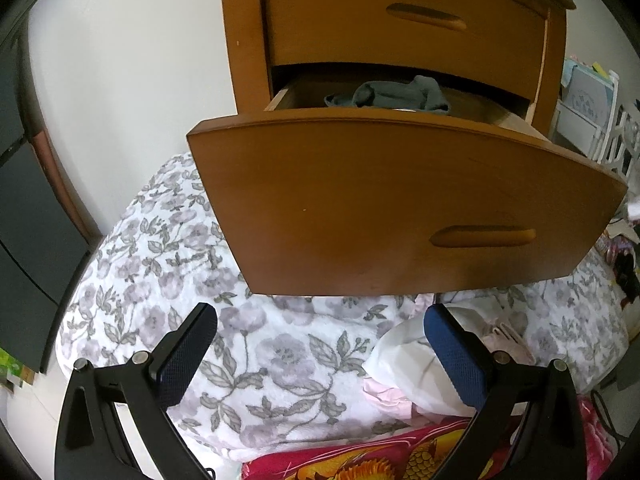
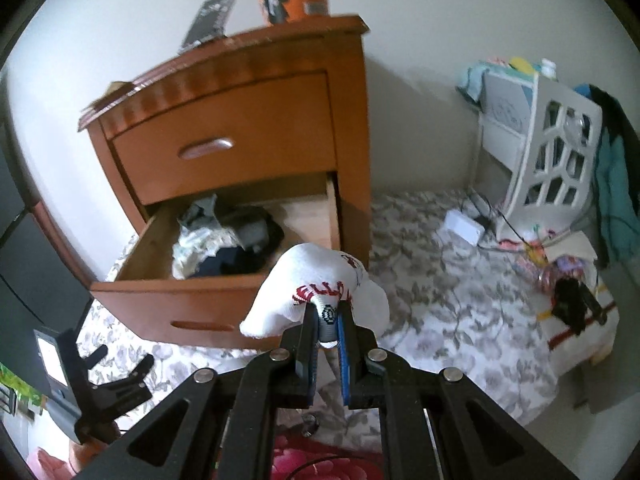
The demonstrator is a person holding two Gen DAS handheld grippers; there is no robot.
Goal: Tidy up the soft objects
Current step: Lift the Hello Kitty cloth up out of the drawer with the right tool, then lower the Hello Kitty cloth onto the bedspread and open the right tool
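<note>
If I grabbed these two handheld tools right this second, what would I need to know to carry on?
Right tool: shut on a white sock with red lettering, held in front of the open lower drawer.
Left tool: open, empty, over the floral bedding.
Done: the drawer is pulled out and already holds several dark and grey clothes.
Left: drop the sock in the drawer; white and pink soft pieces still lie on the bedding near the left tool.

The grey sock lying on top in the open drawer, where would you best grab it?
Pinch the grey sock at its raised fold, coming down from above over the lower drawer's front. The hump sits highest on the pile, and the closed upper drawer leaves room only from the front and top.
</note>
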